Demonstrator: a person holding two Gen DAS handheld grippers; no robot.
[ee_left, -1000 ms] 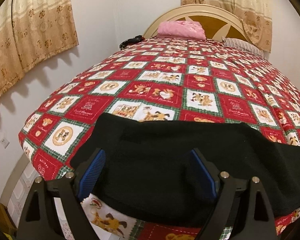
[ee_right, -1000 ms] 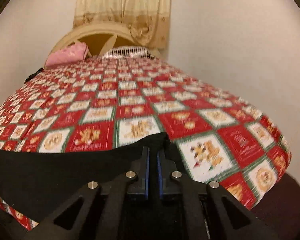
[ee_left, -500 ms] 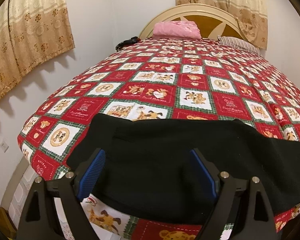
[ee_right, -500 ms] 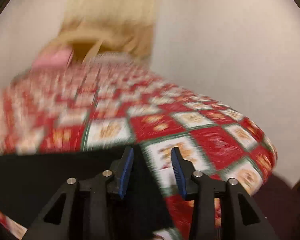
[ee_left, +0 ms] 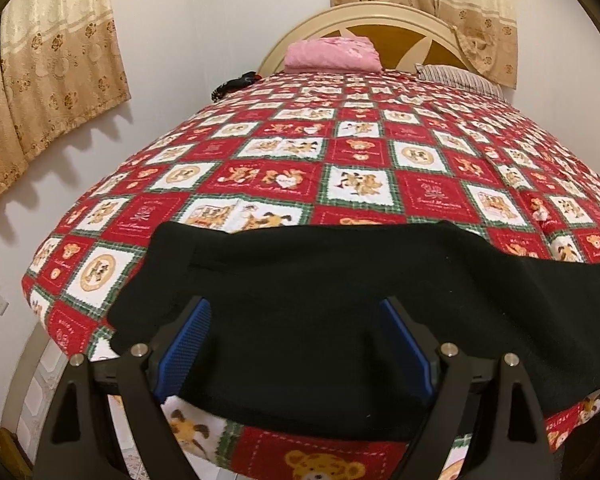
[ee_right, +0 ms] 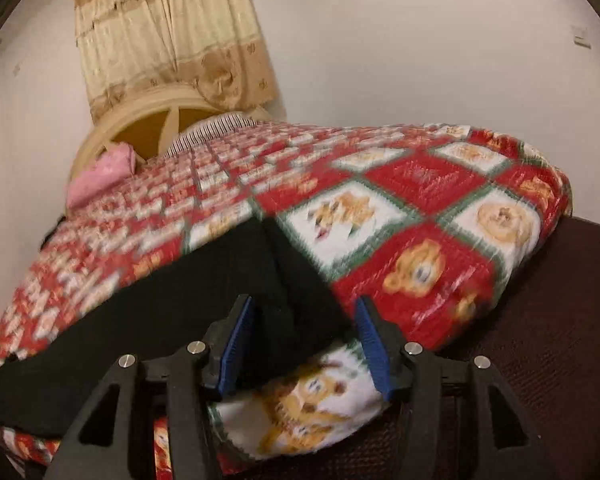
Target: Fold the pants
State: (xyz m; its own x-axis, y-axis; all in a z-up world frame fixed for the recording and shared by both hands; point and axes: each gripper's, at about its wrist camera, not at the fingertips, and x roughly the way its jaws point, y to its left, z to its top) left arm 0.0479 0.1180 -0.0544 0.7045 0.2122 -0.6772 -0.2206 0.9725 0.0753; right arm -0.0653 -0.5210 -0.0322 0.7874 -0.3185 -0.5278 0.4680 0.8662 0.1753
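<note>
Black pants (ee_left: pixel 340 312) lie flat in a band across the near edge of a bed (ee_left: pixel 360 184) under a red teddy-bear quilt. At left, the left claw (ee_left: pixel 296 344) hovers over the cloth with jaws wide apart, gripping nothing. At right, the right claw (ee_right: pixel 304 336) is opening, its jaws parted above the pants' right end, the pads pressing on no fabric. The step in hand appears to be a release after laying the garment flat; the next move likely calls for both claws to pinch one end and carry it across.
</note>
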